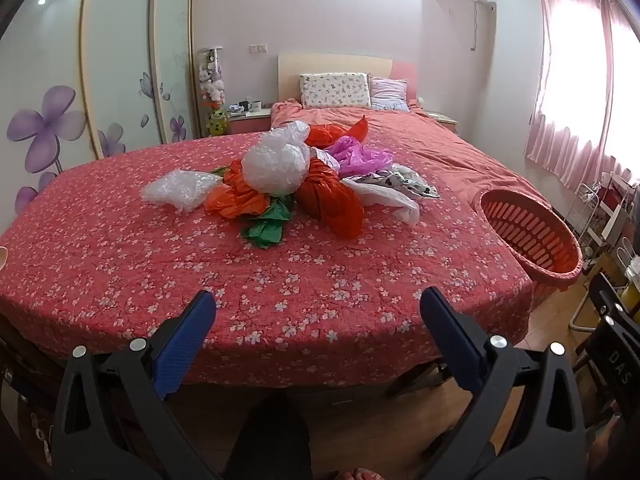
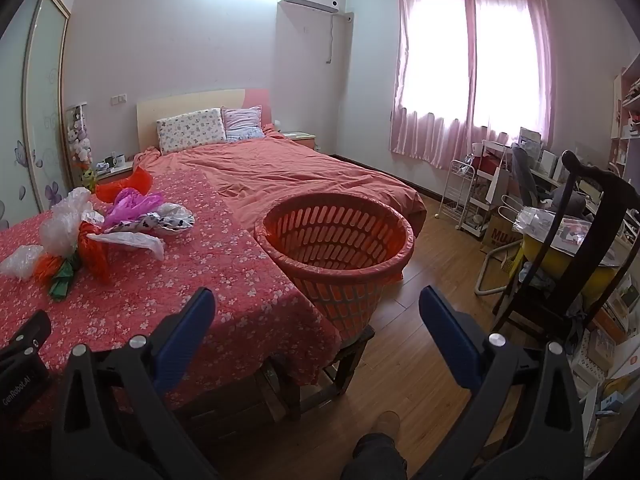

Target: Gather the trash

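Note:
A heap of crumpled plastic bags lies on the red flowered cloth: clear, orange, red, green, purple and white ones. In the right wrist view the same bag heap sits at the left. An orange slotted basket stands at the cloth's right corner, and the basket looks empty. My left gripper hovers open over the near edge of the cloth, well short of the bags. My right gripper hangs open in front of the basket, holding nothing.
Behind lies a bed with an orange cover and pillows. A dark wooden chair, shelves and clutter fill the right side. Wooden floor runs between. A wardrobe with purple flowers stands at the left. A person's leg shows below.

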Action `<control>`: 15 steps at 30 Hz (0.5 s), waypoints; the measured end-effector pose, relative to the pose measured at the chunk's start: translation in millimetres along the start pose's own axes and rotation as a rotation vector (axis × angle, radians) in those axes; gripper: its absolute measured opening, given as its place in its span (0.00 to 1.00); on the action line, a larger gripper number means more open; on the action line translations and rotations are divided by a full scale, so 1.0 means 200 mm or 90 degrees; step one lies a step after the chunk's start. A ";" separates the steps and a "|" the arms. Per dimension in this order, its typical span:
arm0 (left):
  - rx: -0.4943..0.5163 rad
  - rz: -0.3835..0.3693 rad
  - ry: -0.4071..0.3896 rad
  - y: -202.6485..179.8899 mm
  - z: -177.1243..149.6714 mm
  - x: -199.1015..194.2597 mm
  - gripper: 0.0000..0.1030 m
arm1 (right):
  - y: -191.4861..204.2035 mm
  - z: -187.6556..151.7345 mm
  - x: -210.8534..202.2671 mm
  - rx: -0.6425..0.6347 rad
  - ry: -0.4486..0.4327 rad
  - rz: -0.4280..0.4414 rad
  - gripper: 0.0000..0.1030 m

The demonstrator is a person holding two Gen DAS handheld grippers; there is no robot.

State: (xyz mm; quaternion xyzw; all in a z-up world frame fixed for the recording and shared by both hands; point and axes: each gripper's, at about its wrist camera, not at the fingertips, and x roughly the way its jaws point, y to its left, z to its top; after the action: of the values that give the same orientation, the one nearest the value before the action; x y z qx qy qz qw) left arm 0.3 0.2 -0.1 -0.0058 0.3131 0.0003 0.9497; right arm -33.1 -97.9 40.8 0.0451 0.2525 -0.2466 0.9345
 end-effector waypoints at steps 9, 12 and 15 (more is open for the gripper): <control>0.000 0.001 -0.002 0.00 0.00 0.00 0.98 | 0.00 0.00 0.00 0.000 -0.002 -0.001 0.96; 0.000 0.000 -0.003 0.00 0.00 0.00 0.98 | 0.00 0.00 0.00 -0.001 -0.002 -0.001 0.96; 0.000 0.000 -0.003 0.00 0.00 0.00 0.98 | 0.00 0.00 0.00 -0.001 -0.002 -0.001 0.96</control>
State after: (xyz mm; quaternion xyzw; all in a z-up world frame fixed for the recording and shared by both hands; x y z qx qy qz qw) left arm 0.0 0.2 0.1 -0.0057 0.3107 0.0006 0.9505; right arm -33.1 -97.6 41.1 0.0440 0.2514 -0.2469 0.9348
